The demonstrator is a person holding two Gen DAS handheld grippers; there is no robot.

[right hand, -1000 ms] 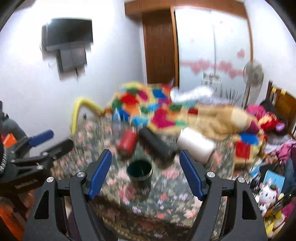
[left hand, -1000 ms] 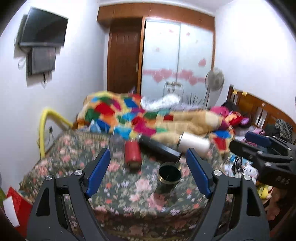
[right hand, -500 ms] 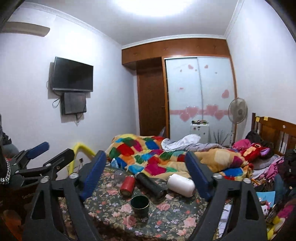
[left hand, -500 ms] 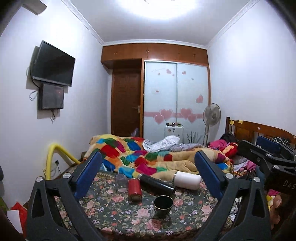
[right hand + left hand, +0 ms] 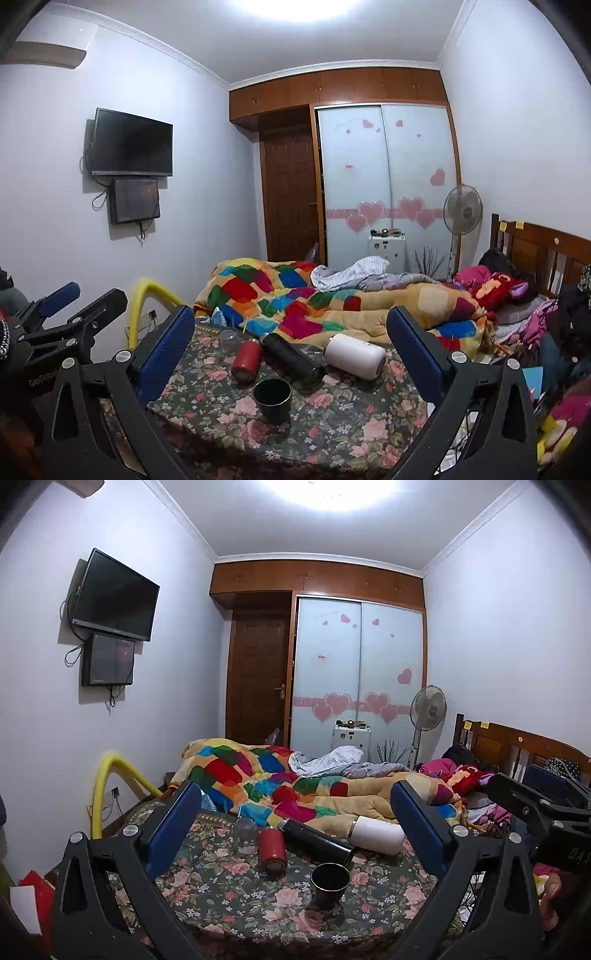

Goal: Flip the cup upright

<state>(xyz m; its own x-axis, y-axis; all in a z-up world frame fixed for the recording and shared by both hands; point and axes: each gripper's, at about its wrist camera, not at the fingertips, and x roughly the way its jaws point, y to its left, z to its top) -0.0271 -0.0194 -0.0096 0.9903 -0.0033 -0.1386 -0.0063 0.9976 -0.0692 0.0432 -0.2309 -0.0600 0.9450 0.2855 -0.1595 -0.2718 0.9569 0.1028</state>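
Note:
A dark cup (image 5: 329, 883) stands upright, mouth up, on the floral cloth (image 5: 229, 893); it also shows in the right wrist view (image 5: 272, 399). My left gripper (image 5: 295, 827) is open and empty, well back from and above the cup. My right gripper (image 5: 291, 350) is open and empty, also held back from the cup. The right gripper shows at the right edge of the left wrist view (image 5: 546, 808). The left gripper shows at the left edge of the right wrist view (image 5: 70, 314).
Behind the cup lie a red bottle (image 5: 272, 849), a black flask (image 5: 317, 840) and a white flask (image 5: 376, 835). A clear glass (image 5: 245, 835) stands inverted at the left. A patchwork quilt (image 5: 295, 786), yellow pipe (image 5: 110, 782) and wooden headboard (image 5: 517, 746) surround the surface.
Both grippers have pulled back and tilted upward, away from the surface. The cup and bottles now look smaller and lower in both views. The cup has stayed upright in place.

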